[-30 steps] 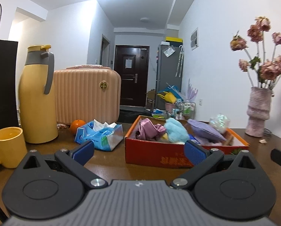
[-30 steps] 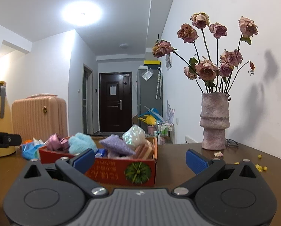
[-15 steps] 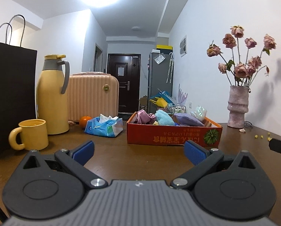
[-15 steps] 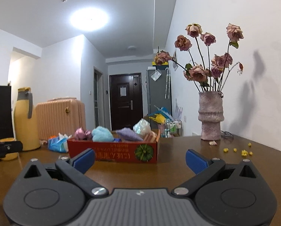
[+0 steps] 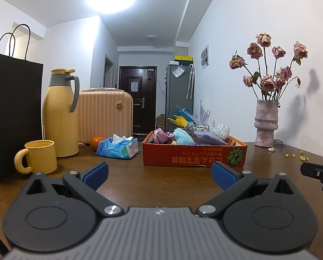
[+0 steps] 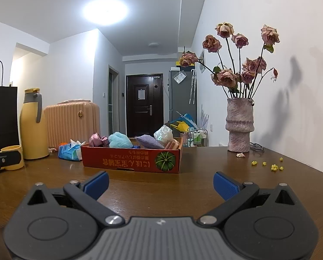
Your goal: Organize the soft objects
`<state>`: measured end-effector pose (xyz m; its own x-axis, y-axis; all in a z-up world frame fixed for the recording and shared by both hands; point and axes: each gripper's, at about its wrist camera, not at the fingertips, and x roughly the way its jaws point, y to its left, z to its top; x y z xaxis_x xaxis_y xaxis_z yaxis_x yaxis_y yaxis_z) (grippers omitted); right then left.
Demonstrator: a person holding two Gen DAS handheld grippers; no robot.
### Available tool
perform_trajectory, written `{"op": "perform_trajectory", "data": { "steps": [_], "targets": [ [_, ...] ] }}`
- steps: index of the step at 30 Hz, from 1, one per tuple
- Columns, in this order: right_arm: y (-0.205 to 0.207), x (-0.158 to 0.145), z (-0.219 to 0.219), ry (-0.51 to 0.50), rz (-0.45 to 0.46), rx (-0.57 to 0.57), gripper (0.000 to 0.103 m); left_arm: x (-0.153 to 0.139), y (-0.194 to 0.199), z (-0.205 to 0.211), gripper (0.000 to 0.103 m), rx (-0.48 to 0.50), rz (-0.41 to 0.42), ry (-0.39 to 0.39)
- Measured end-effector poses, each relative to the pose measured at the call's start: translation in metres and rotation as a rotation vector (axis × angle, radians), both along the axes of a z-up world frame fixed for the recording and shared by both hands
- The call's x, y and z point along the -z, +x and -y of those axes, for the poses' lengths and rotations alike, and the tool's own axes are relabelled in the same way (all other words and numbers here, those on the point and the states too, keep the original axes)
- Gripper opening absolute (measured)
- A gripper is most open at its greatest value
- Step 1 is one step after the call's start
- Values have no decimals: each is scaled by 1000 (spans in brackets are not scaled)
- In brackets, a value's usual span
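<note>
A red cardboard box [image 5: 193, 157] [image 6: 131, 160] stands on the brown table. It holds soft things: a pink cloth [image 5: 161, 135] [image 6: 97, 139], a light blue fluffy piece [image 5: 183, 137] [image 6: 119, 139], a purple pad [image 5: 209, 137] [image 6: 150, 142] and a shiny white bundle [image 5: 221, 129] [image 6: 164, 133]. My left gripper [image 5: 159, 174] is open and empty, well short of the box. My right gripper [image 6: 160, 183] is open and empty, also short of the box. Its tip shows at the right edge of the left wrist view [image 5: 319, 172].
A yellow mug [image 5: 38, 159], a yellow thermos [image 5: 60, 113], a black paper bag [image 5: 12, 108], a pink case [image 5: 105, 114], an orange [image 5: 96, 143] and a blue tissue pack [image 5: 118, 148] stand at the left. A vase of dried roses [image 6: 240, 125] stands at the right, with yellow bits [image 6: 274, 166] nearby.
Both grippers have drawn back from the box, which now looks smaller and farther off. Both stay open and empty.
</note>
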<state>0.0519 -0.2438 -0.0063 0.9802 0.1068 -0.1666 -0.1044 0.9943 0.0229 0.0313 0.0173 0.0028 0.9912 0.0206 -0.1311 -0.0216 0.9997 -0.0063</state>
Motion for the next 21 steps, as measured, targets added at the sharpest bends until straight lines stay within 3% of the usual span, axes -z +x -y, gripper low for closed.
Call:
{"op": "perform_trajectory", "data": {
  "steps": [21],
  "targets": [
    [2,1,3,8,-4,-2,103,3,-2,8,103,28,-10,20]
  ]
}}
